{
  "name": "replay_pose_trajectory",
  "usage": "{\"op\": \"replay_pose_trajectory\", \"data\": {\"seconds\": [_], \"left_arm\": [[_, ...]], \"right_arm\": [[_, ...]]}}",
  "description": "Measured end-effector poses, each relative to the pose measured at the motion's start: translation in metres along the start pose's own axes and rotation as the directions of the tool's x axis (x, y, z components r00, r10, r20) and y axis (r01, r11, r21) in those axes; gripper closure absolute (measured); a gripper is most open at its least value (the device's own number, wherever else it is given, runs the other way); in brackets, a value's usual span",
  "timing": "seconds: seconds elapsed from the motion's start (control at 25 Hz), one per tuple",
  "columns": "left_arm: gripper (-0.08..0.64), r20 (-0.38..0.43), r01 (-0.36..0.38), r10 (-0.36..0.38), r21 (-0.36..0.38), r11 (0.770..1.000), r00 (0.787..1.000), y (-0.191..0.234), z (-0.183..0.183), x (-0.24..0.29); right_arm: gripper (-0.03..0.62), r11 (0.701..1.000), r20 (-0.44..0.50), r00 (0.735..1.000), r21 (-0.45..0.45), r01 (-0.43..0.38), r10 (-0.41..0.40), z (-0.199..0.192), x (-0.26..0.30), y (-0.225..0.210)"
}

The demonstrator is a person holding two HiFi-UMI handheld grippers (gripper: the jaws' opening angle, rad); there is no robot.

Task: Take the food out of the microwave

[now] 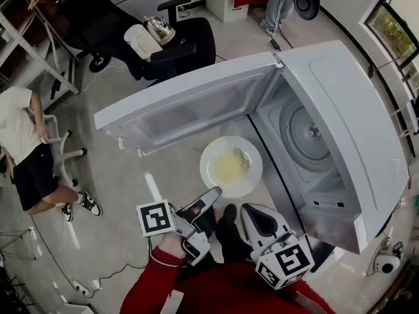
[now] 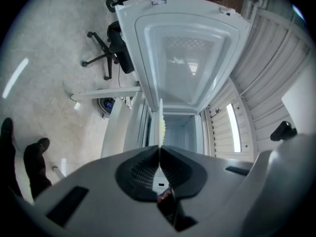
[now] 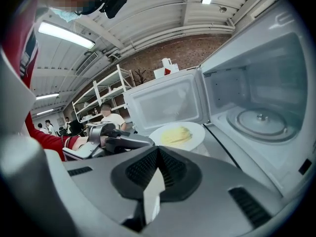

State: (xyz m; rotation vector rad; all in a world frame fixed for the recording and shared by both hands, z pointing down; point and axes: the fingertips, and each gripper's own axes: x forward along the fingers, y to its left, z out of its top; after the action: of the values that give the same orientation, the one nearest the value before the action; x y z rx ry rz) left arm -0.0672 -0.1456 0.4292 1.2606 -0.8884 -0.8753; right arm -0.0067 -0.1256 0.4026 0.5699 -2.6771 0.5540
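A white plate [image 1: 230, 167] with pale yellow food hangs in front of the open microwave [image 1: 353, 129], outside its cavity. My left gripper [image 1: 213, 193] is shut on the plate's near rim. In the left gripper view the plate [image 2: 161, 122] shows edge-on between the closed jaws [image 2: 159, 149]. My right gripper [image 1: 251, 209] sits just right of the left one, below the plate, shut with nothing in it. The right gripper view shows its jaws [image 3: 158, 152] together, the plate [image 3: 177, 135] beyond, and the bare glass turntable [image 3: 261, 117]. The microwave door [image 1: 190, 103] is swung wide to the left.
A black office chair [image 1: 177, 38] carrying a white jug stands behind the door. A person sits at the left [image 1: 26, 149] and another stands at the top [image 1: 281, 5]. Metal shelving [image 1: 26, 44] lines the upper left. Cables trail over the floor [image 1: 78, 286].
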Motion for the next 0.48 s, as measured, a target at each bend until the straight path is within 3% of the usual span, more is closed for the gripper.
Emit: {"op": "replay_pose_trajectory", "data": {"seconds": [0.48], "left_arm": [[0.541,0.147,0.012,-0.007,-0.031,0.999,0.989,0.009,0.019,-0.08]], "right_arm": [[0.581,0.996,-0.009,0.997,-0.042,-0.08,0.08,-0.008,0.025,0.058]]}}
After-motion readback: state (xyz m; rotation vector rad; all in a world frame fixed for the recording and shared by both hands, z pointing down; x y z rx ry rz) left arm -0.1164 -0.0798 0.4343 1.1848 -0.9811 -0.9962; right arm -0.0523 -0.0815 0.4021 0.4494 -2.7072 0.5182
